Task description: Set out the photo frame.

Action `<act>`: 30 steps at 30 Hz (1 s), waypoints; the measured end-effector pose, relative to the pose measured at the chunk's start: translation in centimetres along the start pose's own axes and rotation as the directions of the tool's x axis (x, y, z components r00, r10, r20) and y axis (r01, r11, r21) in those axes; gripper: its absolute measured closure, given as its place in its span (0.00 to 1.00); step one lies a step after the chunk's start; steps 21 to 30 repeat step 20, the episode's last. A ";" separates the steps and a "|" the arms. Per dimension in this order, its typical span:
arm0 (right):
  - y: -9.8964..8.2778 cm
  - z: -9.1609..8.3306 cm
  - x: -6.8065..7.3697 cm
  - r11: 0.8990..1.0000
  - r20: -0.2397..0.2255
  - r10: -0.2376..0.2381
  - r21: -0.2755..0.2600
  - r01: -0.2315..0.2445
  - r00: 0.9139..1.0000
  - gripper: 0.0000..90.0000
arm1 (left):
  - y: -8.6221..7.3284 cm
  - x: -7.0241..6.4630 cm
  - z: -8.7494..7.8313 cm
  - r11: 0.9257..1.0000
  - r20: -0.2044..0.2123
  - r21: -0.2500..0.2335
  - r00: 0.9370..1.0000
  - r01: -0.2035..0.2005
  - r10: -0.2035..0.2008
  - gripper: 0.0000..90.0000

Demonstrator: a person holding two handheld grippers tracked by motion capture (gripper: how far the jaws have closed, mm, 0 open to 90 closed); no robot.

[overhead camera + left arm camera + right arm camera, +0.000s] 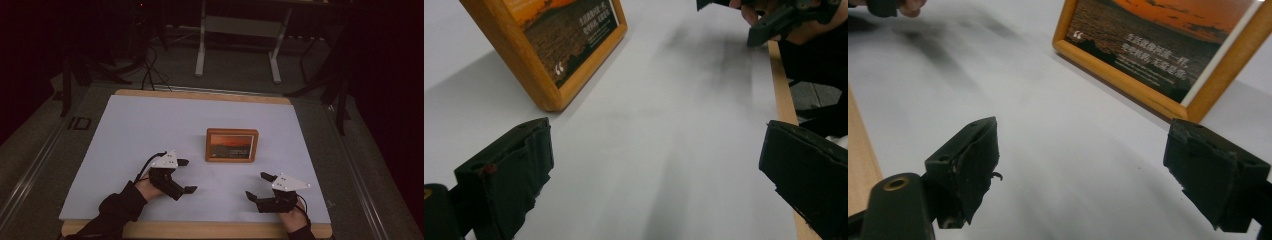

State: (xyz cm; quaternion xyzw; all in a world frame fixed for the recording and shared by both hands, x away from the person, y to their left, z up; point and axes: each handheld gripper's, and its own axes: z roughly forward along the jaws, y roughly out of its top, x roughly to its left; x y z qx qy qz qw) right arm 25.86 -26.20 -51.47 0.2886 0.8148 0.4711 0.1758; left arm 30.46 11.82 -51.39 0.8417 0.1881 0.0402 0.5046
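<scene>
Left gripper: we hold it near the desk's front edge, jaws wide, gripping nothing.
Framed picture: we see it mid-desk, bare surface all around.
Right gripper: jaws wide, gripping nothing, near the front-right corner.

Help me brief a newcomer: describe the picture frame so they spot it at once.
Look at the white mat covering the wooden table. Near its middle, beyond the two open grippers, lies the frame. It has a light wood border around an orange sunset picture with white text.
</scene>
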 end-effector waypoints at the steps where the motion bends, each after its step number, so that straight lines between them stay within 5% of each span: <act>1: 0.0 0.0 -0.1 1.000 0.001 0.002 0.000 -0.002 1.000 0.16 | 0.0 0.0 0.0 1.000 0.002 0.002 1.000 -0.001 0.001 0.02; 30: -0.3 0.3 -0.5 1.000 0.018 0.010 0.015 -0.010 1.000 0.16 | 0.1 0.0 -0.1 1.000 -0.003 0.000 1.000 -0.006 0.006 0.02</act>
